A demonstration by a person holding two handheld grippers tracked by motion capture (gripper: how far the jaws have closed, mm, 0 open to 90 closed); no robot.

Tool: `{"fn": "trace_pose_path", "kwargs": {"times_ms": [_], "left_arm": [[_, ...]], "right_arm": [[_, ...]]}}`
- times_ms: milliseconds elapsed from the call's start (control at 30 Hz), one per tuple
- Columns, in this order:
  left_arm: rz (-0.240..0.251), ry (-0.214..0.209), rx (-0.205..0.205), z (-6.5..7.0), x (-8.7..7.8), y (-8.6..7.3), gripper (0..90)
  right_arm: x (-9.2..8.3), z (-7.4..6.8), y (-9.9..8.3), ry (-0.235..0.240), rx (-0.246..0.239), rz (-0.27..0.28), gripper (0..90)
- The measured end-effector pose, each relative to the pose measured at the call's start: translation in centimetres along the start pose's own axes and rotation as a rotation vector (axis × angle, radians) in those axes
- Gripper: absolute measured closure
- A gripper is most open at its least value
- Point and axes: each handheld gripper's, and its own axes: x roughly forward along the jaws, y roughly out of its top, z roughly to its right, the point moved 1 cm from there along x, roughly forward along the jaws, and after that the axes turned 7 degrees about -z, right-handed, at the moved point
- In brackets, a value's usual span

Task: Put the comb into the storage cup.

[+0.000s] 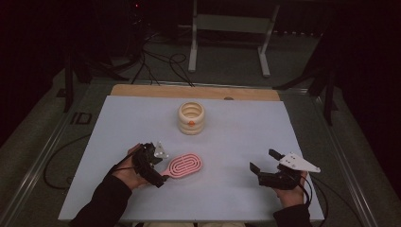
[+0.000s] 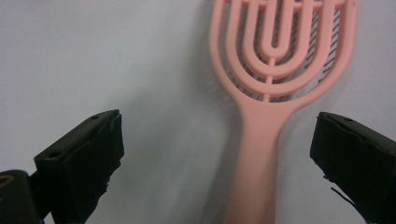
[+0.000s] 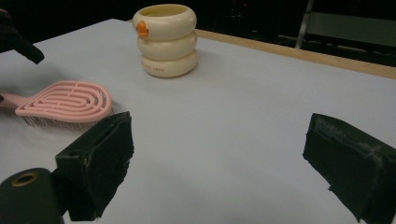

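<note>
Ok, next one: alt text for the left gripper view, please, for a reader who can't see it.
A pink brush lies bristles down on a pale table, its handle running toward the camera between the two open black jaws of the left claw. Neither jaw touches the handle, which sits nearer the jaw at the right of the picture.

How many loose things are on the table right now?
2. A pink hairbrush lies bristles down near the left gripper, its handle between the open jaws. A cream ringed cup stands upright farther back, near the middle.
</note>
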Motion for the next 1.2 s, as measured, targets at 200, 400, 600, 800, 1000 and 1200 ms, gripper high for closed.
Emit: {"fn": "trace_pose_path", "kwargs": {"times_ms": [200,400,600,800,1000,1200], "left_arm": [[-0.039,-0.019,0.008,0.5,0.6,0.3,3.3],[-0.099,-0.026,0.019,1.4,1.7,0.7,12.5],[-0.142,-0.044,0.021,1.6,2.2,0.9,19.4],[-0.139,-0.066,0.022,1.4,1.8,1.0,40.0],[-0.152,-0.119,0.032,1.0,1.7,1.2,57.7],[-0.169,-0.127,0.006,0.5,1.7,1.3,66.1]], "right_arm": [[0.0,0.0,0.0,0.001,-0.001,-0.001,8.2],[0.1,0.0,-0.1,-0.001,-0.002,-0.006,8.2],[0.1,0.1,-0.1,-0.005,0.005,-0.015,8.2],[0.1,0.1,-0.1,-0.002,0.007,-0.016,8.2],[0.2,0.1,-0.2,-0.005,0.007,-0.019,8.2],[0.3,0.2,-0.2,-0.003,0.010,-0.023,8.2]]}}
